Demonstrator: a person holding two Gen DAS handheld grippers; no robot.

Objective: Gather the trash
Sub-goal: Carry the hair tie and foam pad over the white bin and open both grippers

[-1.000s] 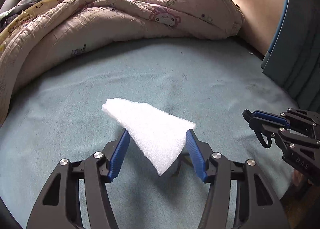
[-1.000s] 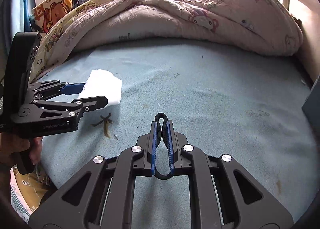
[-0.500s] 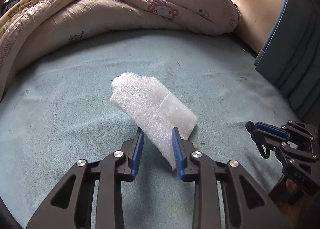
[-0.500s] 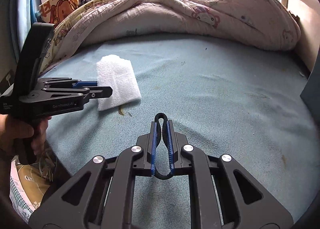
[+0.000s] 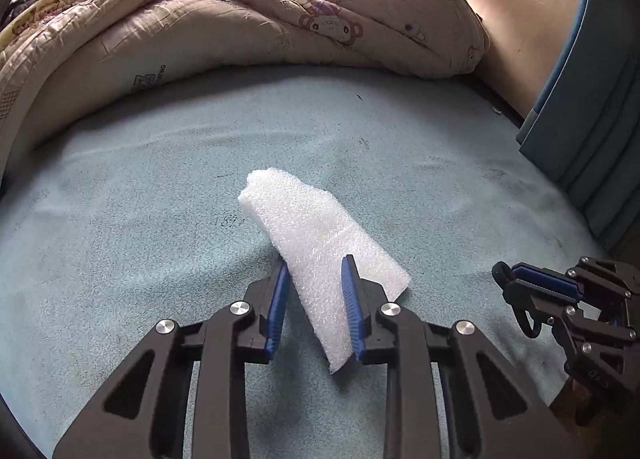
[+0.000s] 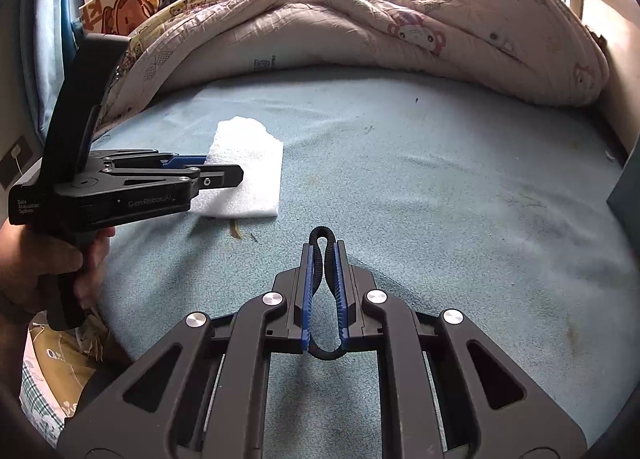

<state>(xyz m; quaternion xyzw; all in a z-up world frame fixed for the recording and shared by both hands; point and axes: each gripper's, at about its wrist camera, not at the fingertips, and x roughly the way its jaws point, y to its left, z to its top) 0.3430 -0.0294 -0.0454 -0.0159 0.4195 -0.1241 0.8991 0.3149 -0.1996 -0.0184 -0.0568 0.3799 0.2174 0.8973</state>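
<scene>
The left claw (image 5: 314, 299) has its jaws drawn in narrow on a piece of white foam sheet (image 5: 320, 251); they have just been closing, and the blue pads (image 5: 351, 303) now press the foam from both sides, bending it into a shallow arch. The foam sticks out ahead of the claw and slants up off the bed, one end hanging down between the fingers, the other end raised over the pale blue bed sheet (image 5: 160, 187). From the other side the same foam (image 6: 248, 171) shows as a flat white slab beyond the left claw (image 6: 224, 173), and a hand (image 6: 44, 263) is wrapped round the black handle below it.

The right claw (image 6: 324, 295) is off to the side, low over the near part of the bed, and its jaws are closed tight on a loop of black ribbed cord (image 6: 322, 237) that pokes out above the pads and curls below them. In the left view that right claw (image 5: 532, 287) sits near the bed's edge, well apart from the foam.

Just under the foam a small brownish scrap (image 6: 236, 229) lies on the sheet. Farther back a rumpled quilt (image 6: 360, 27) with cartoon prints is heaped along the head of the bed, and a yellow cartoon pillow (image 6: 124, 7) leans in the corner. Blue curtain (image 5: 592, 119) hangs at the right.
</scene>
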